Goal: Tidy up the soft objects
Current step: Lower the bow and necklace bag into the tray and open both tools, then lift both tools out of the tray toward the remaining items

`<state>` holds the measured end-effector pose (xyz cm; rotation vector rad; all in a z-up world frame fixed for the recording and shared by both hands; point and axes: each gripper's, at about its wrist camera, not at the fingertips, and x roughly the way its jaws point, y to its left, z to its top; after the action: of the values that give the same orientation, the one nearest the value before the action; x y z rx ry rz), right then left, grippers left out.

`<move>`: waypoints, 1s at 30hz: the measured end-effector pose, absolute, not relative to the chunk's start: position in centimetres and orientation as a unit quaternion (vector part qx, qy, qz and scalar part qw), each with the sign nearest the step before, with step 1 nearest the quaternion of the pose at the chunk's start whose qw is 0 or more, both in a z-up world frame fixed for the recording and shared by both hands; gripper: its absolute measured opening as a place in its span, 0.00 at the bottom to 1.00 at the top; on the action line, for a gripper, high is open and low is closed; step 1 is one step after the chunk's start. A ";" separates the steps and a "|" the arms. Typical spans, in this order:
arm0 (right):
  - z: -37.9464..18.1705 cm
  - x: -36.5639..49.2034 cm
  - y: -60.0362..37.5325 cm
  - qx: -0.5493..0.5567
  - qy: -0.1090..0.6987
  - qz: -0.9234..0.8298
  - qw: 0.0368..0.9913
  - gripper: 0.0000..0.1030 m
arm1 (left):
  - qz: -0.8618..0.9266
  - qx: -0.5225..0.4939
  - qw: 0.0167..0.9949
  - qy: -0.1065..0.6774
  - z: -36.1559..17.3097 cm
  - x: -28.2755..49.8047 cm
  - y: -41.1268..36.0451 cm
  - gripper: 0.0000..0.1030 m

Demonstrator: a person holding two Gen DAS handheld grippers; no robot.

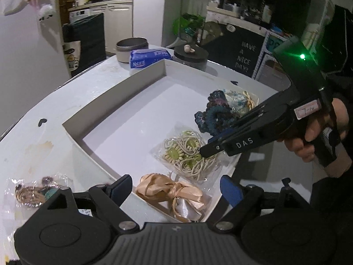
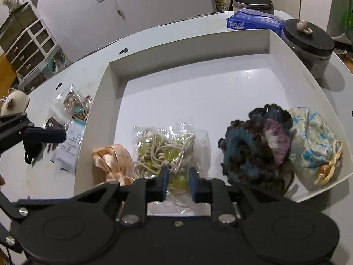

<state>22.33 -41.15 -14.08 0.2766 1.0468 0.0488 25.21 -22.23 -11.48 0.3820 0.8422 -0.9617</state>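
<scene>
My right hand-held gripper is clenched on the clear plastic bag of beige cord and green beads, which lies inside the white shallow tray. My left hand-held gripper is released and holds nothing, above the peach satin ribbon bundle.

Cloth, plastic and card in the tray

Glossy satin ribbon, crinkly clear plastic bag, rough crocheted yarn piece; matt white card tray.

Ahead of my blue-padded right gripper, cream cords with green discs are showing beside a peach ribbon, teal-purple crochet and a blue-flowered white pouch.
</scene>
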 end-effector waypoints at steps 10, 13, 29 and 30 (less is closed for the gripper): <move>-9.4 19.4 -41.5 0.122 0.448 0.038 0.885 0.27 | -0.403 0.139 0.819 0.384 -9.9 23.4 -21.0 0.84; -7.8 18.1 -41.4 0.104 0.429 0.039 0.897 0.31 | -0.383 0.121 0.831 0.384 -9.4 22.8 -20.5 0.85; -3.9 12.4 -40.4 0.057 0.350 0.022 0.935 0.68 | -0.259 0.025 0.897 0.357 -6.5 18.6 -16.9 1.00; -3.7 12.1 -40.3 0.056 0.345 0.020 0.937 0.72 | -0.254 0.018 0.899 0.357 -6.5 18.3 -16.8 1.00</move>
<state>12.12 -40.26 -3.75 0.1146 0.7053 0.0404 18.34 -16.76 -6.50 0.0380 0.7389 -0.5255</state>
